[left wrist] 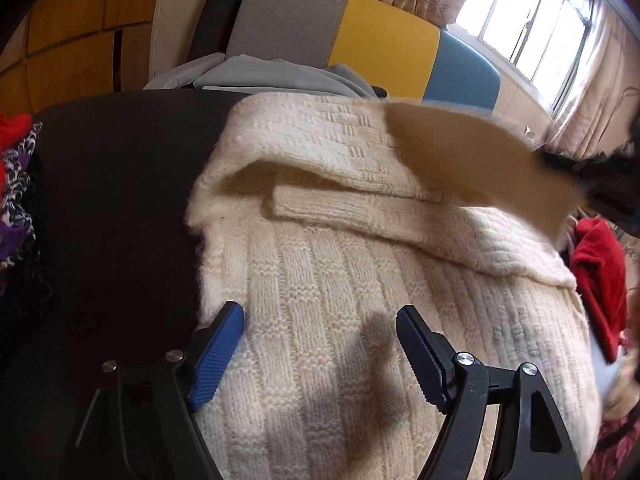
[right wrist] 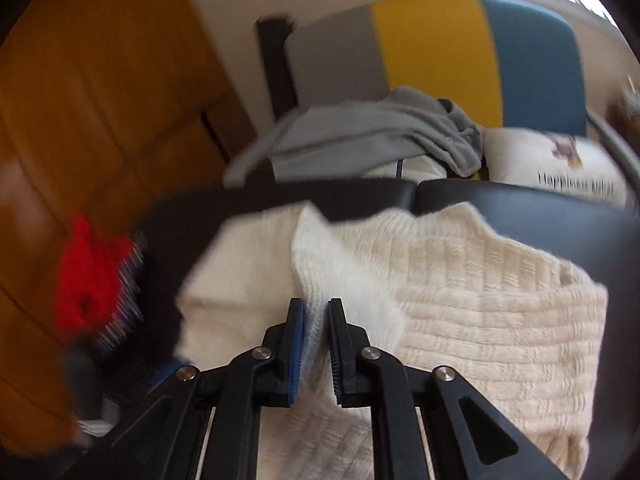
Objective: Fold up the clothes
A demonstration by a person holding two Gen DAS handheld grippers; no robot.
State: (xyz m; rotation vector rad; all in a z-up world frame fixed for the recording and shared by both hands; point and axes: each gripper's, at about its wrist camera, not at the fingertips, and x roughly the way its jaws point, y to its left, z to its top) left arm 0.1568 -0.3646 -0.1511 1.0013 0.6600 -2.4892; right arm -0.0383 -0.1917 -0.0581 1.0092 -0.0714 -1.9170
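The sweater (left wrist: 340, 280), a cream cable-knit, lies spread on the black padded surface (left wrist: 112, 200) in front of you, and the fold looks about half made. In the left wrist view one sleeve (left wrist: 344, 204) already lies across the body, with a flap of the knit turned in above it. A blurred tan shape crosses the upper right of that view — probably part of the knit lifted close to the lens, though you cannot be sure. Your right gripper (right wrist: 316, 344) is pinching a ridge of the sweater between its blue pads, the fabric bunched and raised, so you seem to be carrying one side over. Your left gripper (left wrist: 320, 344) hangs spread wide just above the lower body of the sweater, gripping nothing. What seems left is to lay that held part down, bring the bottom up, and smooth the bundle. The surface is dark and looks padded, with a seam showing in the right wrist view. A red garment (right wrist: 92, 272) and a purple patterned one (left wrist: 16, 208) wait at its left edge — likely next in line. Beyond stands a chair back (left wrist: 360, 40) in grey, yellow and blue, with grey cloth (right wrist: 372, 140) heaped on it, a wooden wardrobe (right wrist: 80, 120) to the left, and a bright window (left wrist: 532, 20) with pale curtains.
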